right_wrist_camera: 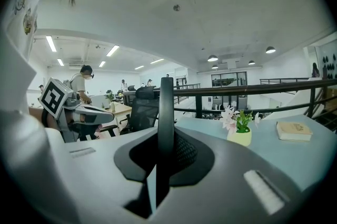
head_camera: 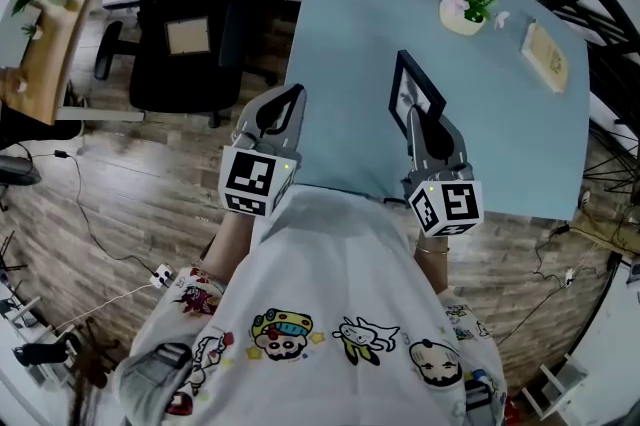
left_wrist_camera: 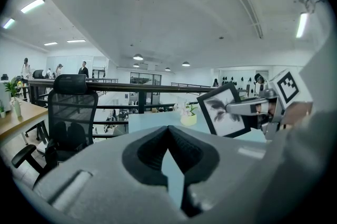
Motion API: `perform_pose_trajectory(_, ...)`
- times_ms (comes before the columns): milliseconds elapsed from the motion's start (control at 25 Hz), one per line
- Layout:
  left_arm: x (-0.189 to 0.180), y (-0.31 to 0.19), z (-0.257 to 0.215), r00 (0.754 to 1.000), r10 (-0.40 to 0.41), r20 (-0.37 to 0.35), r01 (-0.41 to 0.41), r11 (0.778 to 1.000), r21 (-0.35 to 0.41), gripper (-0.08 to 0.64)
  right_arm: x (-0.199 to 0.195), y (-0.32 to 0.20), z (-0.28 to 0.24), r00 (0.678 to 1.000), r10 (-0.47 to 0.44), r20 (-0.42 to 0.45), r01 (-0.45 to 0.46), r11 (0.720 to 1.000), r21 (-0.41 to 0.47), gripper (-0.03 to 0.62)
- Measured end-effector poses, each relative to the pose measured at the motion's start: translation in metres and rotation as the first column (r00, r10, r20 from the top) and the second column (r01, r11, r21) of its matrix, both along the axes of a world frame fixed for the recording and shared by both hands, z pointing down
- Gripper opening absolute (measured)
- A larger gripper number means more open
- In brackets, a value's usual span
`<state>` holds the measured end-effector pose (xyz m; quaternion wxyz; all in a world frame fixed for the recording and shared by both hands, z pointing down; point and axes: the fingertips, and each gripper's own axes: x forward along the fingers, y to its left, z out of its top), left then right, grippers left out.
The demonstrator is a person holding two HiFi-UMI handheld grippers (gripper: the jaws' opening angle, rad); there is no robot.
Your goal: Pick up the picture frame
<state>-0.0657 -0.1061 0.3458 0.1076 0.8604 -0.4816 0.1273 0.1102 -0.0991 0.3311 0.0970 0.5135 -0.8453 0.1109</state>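
Observation:
The picture frame is black with a pale print, and it is lifted above the near part of the light blue table. My right gripper is shut on the frame's near edge. In the right gripper view the frame runs edge-on straight up between the jaws of that gripper. From the left gripper view the frame shows its print, with the right gripper clamped on its side. My left gripper hovers at the table's near left corner, shut and empty.
A small pot of pink flowers and a book lie at the far right of the table. A black office chair stands left of the table, and a wooden desk lies beyond it. Cables run over the wooden floor.

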Motion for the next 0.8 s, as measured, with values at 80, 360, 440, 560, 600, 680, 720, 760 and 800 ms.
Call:
perform_pose_trajectory(80, -0.0002, 0.0003, 0.0, 1.0, -0.003, -0.004, 0.003, 1.0, -0.006, -0.001, -0.0006, 0.0, 0.0016, 1.0, -0.004, 0.001, 0.004, 1.0, -0.01, 0.035)
perform_pose_trajectory(360, 0.0026, 0.0003, 0.001, 1.0, -0.005, 0.01, 0.005, 1.0, -0.012, -0.002, 0.0001, -0.001, 0.0047, 1.0, -0.019, -0.003, 0.019, 1.0, -0.018, 0.035)
perform_pose_trajectory(440, 0.0024, 0.0016, 0.0027, 1.0, -0.005, 0.012, 0.006, 1.0, -0.022, -0.002, 0.0008, -0.0015, 0.0044, 1.0, -0.016, -0.005, 0.016, 1.0, -0.017, 0.035)
perform_pose_trajectory(560, 0.0022, -0.001, -0.0019, 1.0, -0.009, 0.011, 0.009, 1.0, 0.005, -0.002, 0.0024, -0.0025, 0.0042, 1.0, -0.012, -0.006, 0.012, 1.0, -0.017, 0.035)
perform_pose_trajectory(600, 0.0021, -0.0018, -0.0033, 1.0, -0.01, 0.01, 0.01, 1.0, 0.012, -0.002, 0.0027, -0.0028, 0.0042, 1.0, -0.012, -0.006, 0.011, 1.0, -0.017, 0.035)
perform_pose_trajectory(680, 0.0017, -0.0023, -0.0046, 1.0, -0.013, 0.011, 0.013, 1.0, 0.017, -0.002, 0.0027, -0.0033, 0.0042, 1.0, -0.013, -0.005, 0.013, 1.0, -0.016, 0.035)
perform_pose_trajectory(720, 0.0017, -0.0022, -0.0049, 1.0, -0.015, 0.01, 0.015, 1.0, 0.017, -0.002, 0.0026, -0.0035, 0.0044, 1.0, -0.014, -0.005, 0.014, 1.0, -0.016, 0.035)
perform_pose_trajectory(760, 0.0018, -0.0021, -0.0052, 1.0, -0.017, 0.01, 0.017, 1.0, 0.018, -0.002, 0.0024, -0.0037, 0.0048, 1.0, -0.015, -0.005, 0.015, 1.0, -0.016, 0.035)
perform_pose_trajectory(800, 0.0019, -0.0019, -0.0054, 1.0, -0.019, 0.009, 0.019, 1.0, 0.019, -0.002, 0.0023, -0.0038, 0.0053, 1.0, -0.017, -0.006, 0.017, 1.0, -0.017, 0.035)
